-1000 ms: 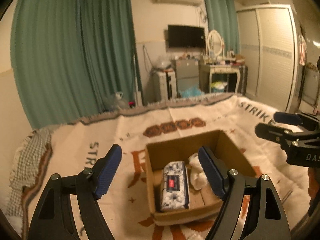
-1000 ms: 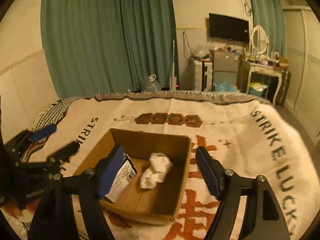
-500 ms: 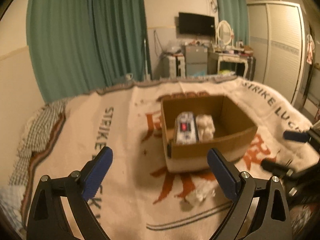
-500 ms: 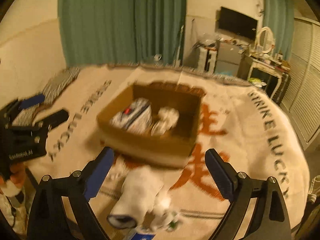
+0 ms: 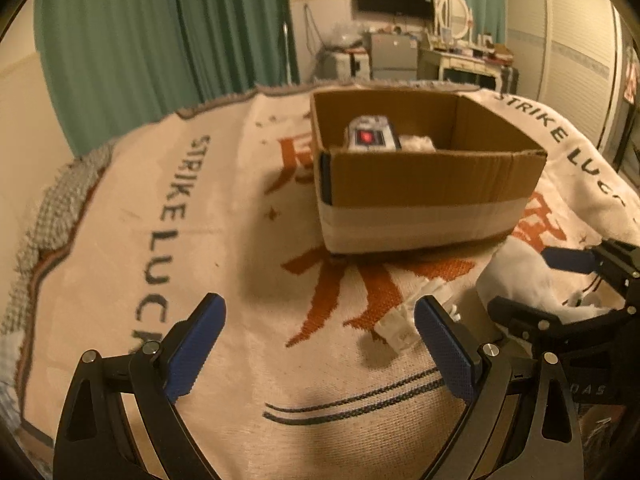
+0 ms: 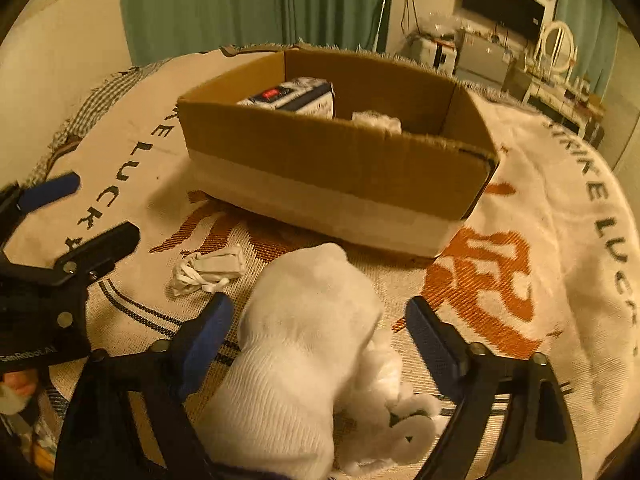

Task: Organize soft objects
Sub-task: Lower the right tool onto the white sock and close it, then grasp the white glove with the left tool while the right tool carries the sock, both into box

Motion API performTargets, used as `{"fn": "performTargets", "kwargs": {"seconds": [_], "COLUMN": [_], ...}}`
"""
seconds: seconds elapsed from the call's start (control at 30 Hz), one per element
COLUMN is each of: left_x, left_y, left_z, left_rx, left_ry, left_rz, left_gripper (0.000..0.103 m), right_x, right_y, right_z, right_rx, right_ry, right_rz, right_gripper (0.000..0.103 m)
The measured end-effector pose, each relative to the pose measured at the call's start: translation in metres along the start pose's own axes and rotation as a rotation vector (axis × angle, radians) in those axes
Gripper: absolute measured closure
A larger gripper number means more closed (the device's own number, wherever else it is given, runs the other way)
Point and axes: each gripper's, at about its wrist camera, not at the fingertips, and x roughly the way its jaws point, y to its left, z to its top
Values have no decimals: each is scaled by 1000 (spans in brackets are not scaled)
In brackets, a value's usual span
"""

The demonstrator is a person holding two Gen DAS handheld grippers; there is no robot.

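A brown cardboard box (image 5: 424, 184) (image 6: 332, 160) stands on a patterned blanket and holds a blue-white tissue pack (image 5: 370, 136) (image 6: 292, 98) and a white crumpled cloth (image 6: 378, 120). A white sock (image 6: 304, 344) lies in front of the box, between the open jaws of my right gripper (image 6: 320, 332), with a fluffy white item (image 6: 400, 412) beside it. A small white knotted cloth (image 6: 208, 268) (image 5: 404, 324) lies to its left. My left gripper (image 5: 320, 344) is open and empty, low over the blanket.
The blanket (image 5: 200, 240) covers a bed whose edges curve down on all sides. Green curtains (image 5: 160, 40), a TV, a dresser and a wardrobe stand beyond. My left gripper also shows at the left of the right wrist view (image 6: 60, 216).
Both grippers have pulled back from above the box and dropped low in front of it. The white sock and the knotted cloth have come into view.
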Motion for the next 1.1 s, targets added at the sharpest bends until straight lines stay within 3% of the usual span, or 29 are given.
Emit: {"fn": "performTargets", "kwargs": {"seconds": [0.23,0.6,0.7,0.77,0.83,0.97,1.1], "left_x": [16,45,55,56,53,42,31], "left_y": [-8,-36,-42,-42,-42,-47,-48], "left_z": [-8,-1,-1,-3,-5,-8,-9], "left_rx": [19,18,27,25,23,63,80], "left_ry": [66,145,172,174,169,156,136], "left_rz": [-58,-170,-189,-204,-237,-229,-227], "left_gripper": [7,9,30,35,59,74,74], "right_x": [2,-25,-23,-23,-22,-23,-27], "right_y": [-12,-28,-27,-28,-27,-26,-27], "right_z": [0,16,15,14,13,12,12], "right_rx": [19,47,43,40,36,34,46], "right_ry": [25,-72,-70,-65,-63,-64,-67], "right_rz": [82,72,70,72,71,65,51], "right_gripper": [52,55,55,55,55,55,55]}}
